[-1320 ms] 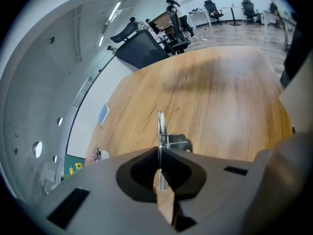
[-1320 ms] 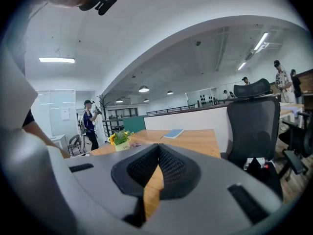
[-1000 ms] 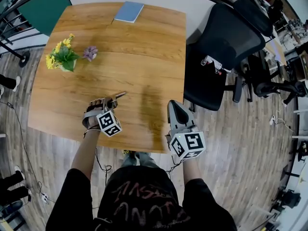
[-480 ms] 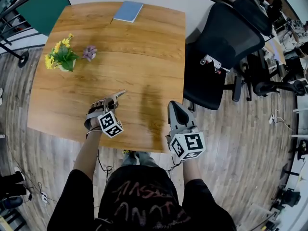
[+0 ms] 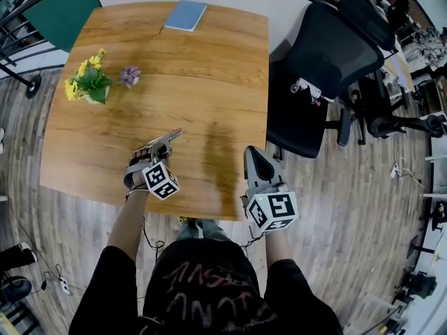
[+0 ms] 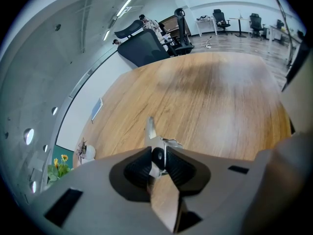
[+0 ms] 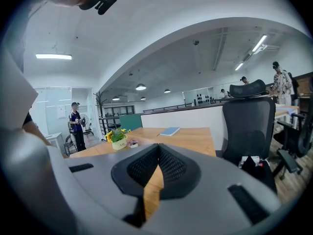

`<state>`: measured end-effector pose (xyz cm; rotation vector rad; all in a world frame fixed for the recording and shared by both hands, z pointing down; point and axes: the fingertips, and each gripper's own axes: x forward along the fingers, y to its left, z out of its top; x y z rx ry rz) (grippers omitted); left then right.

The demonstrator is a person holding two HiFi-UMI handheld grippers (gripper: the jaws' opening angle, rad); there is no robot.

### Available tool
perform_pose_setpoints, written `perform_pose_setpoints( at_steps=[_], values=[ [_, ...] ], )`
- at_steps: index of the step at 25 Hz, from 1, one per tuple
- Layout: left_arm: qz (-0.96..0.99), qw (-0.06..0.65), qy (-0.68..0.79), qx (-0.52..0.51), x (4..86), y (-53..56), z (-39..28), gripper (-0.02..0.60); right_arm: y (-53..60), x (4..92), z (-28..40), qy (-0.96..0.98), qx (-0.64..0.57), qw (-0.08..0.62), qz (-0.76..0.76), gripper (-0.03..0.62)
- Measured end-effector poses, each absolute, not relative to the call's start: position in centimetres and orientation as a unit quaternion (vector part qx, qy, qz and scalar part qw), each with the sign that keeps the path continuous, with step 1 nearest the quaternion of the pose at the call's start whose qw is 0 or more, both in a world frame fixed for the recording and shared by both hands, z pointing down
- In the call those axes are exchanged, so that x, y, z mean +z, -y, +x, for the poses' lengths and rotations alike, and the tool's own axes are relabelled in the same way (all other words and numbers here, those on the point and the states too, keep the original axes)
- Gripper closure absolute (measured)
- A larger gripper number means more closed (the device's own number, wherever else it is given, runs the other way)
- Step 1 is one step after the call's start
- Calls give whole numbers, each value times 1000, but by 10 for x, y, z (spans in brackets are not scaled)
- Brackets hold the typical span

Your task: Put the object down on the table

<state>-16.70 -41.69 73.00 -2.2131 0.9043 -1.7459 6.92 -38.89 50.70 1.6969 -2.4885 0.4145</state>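
Wooden desk (image 5: 209,61) is mostly bare wood through the middle of the frame. There's a flower pot (image 5: 87,82) near its left edge, a blue notebook (image 5: 186,16) up at the top edge, and a black chair (image 5: 328,54) just off the right edge. The left gripper (image 5: 164,144) sits low in the frame near the desk's bottom edge. Its jaws are opening with the small metal tool (image 6: 155,141) between them, pads touching it on both sides, tip poking out toward the open wood. The right gripper (image 7: 157,155) hangs at the desk's lower right corner, jaws together with nothing in them.

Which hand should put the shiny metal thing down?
Left. The left gripper has the metal thing between its opening jaws, over the table. The right gripper is shut and empty.
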Motion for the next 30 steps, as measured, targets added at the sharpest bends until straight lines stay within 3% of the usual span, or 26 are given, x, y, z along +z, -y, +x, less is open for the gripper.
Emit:
perform_pose_setpoints(
  at_steps=[10,30],
  values=[
    [-755,73,-282,-587,737,411,-163,411,389,507,70,818,134,52,557,588],
    [-795,-21,-369,-481,695,405,-163,411,380,493,63,822,123,45,554,588]
  ],
)
